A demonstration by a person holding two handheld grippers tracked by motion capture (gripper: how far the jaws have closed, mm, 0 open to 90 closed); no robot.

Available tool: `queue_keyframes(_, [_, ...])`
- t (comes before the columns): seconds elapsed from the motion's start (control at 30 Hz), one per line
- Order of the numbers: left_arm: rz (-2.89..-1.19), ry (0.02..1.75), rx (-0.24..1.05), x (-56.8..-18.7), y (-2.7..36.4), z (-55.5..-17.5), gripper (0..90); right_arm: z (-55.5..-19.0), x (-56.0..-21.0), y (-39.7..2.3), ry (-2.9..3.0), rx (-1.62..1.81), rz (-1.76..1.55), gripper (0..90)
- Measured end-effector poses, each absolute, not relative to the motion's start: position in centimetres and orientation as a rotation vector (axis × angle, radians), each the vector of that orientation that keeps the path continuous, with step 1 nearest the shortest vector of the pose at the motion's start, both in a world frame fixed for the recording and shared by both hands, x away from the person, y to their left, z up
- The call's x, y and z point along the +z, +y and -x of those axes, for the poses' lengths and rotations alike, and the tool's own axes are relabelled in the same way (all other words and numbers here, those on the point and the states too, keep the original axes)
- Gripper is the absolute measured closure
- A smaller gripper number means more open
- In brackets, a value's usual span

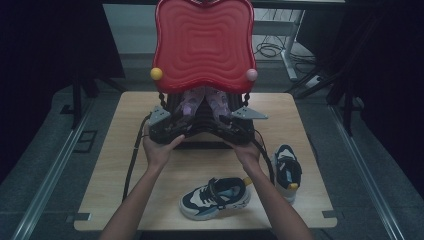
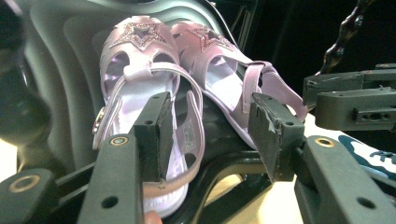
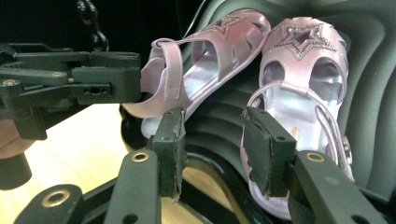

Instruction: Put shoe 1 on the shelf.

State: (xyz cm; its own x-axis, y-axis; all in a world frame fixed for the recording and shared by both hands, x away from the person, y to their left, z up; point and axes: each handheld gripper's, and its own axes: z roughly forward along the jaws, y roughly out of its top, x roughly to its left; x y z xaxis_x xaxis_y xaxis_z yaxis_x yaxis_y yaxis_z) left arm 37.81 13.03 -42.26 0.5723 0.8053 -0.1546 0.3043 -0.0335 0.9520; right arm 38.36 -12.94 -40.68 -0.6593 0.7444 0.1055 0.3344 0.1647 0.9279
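Two lilac sandals lie side by side, toes up, on the dark ribbed base of a hinged case at the middle of the wooden counter (image 1: 125, 150). Left sandal (image 2: 140, 107): seen at centre-left of the left gripper view, star ornament on the toe, heel strap looping toward the lens. Right sandal (image 3: 299, 93): seen at centre-right of the right gripper view, with the same star. In the high view both sandals appear just below the raised red lid (image 1: 203, 45), whose lower corners carry a yellow ball (image 1: 156, 74) and a pink ball (image 1: 251, 74). Left tool (image 2: 210, 135): jaws spread apart, pads pressing on nothing; the left sandal's heel strap sits between and behind them. Right tool (image 3: 212, 149): jaws likewise parted and gripping nothing, the right sandal's heel just behind its right-hand pad. In the high view the two tools meet at the case's front edge, one in each hand of the person, forearms entering from the bottom of the frame. Lower centre and lower right of the high view: two navy-and-white sneakers, one (image 1: 215, 197) lying on its side, the other (image 1: 287, 170) near the counter's right edge.
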Motion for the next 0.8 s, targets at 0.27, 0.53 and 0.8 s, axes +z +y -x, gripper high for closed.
queue_keyframes(0.27, [-1.603, 0.959, 0.491, -42.8, 14.4, -36.1, 50.2, -37.0, -40.8, -13.8, 2.128, 1.539, -0.967, 58.1])
queue_keyframes(0.53, [-1.614, 0.979, 0.435, -44.0, 15.7, -34.2, 50.3, -34.9, -41.3, -15.0, 2.195, 1.534, -0.91, 58.1])
queue_keyframes(0.8, [-1.621, 0.97, 0.413, -44.7, 16.8, -31.4, 50.1, -32.7, -41.9, -16.5, 2.225, 1.523, -0.861, 58.5])
